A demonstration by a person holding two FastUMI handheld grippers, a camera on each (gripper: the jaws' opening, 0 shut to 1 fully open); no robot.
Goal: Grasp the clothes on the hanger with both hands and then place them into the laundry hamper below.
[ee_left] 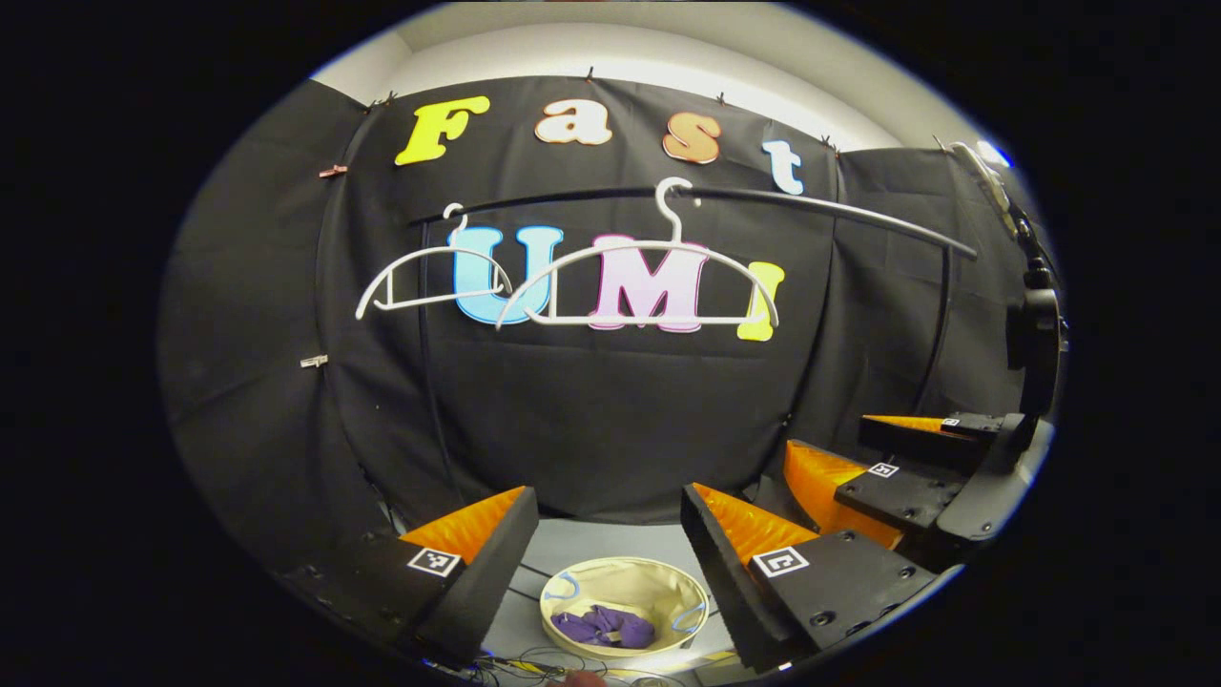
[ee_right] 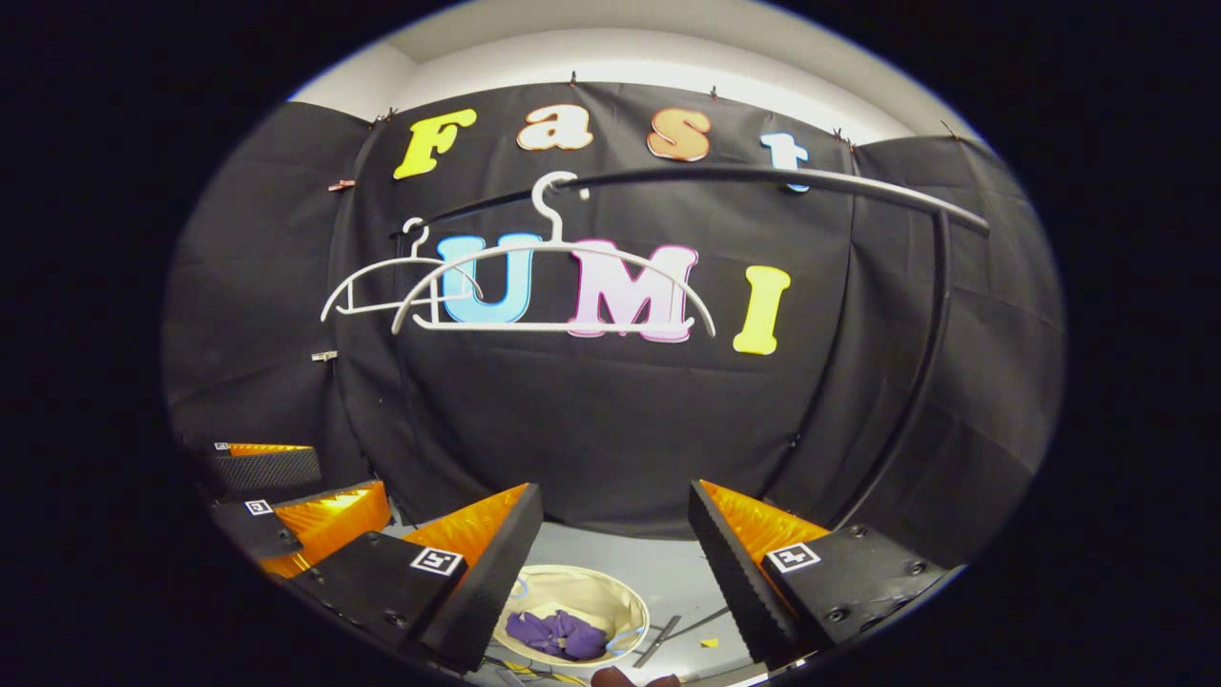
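Two bare white hangers (ee_left: 637, 286) (ee_right: 558, 286) hang from a dark rail (ee_left: 763, 205) (ee_right: 763, 179) against the booth wall. Below on the floor stands a round cream laundry hamper (ee_left: 658, 580) (ee_right: 591, 587) with a crumpled purple garment (ee_left: 603, 627) (ee_right: 555, 635) lying in it. My left gripper (ee_left: 608, 510) is open above the hamper with nothing between its fingers. My right gripper (ee_right: 615, 506) is open too and holds nothing. The right gripper (ee_left: 882, 458) shows at the right of the left gripper view, and the left gripper (ee_right: 286, 487) at the left of the right gripper view.
The rail's upright post (ee_right: 920, 382) (ee_left: 940, 334) descends at the right. Cables lie on the grey floor (ee_left: 591, 544) (ee_right: 658, 572) near the hamper, and a thin rod (ee_right: 658, 639) lies beside it. A dark stand (ee_left: 1035, 324) rises at the far right.
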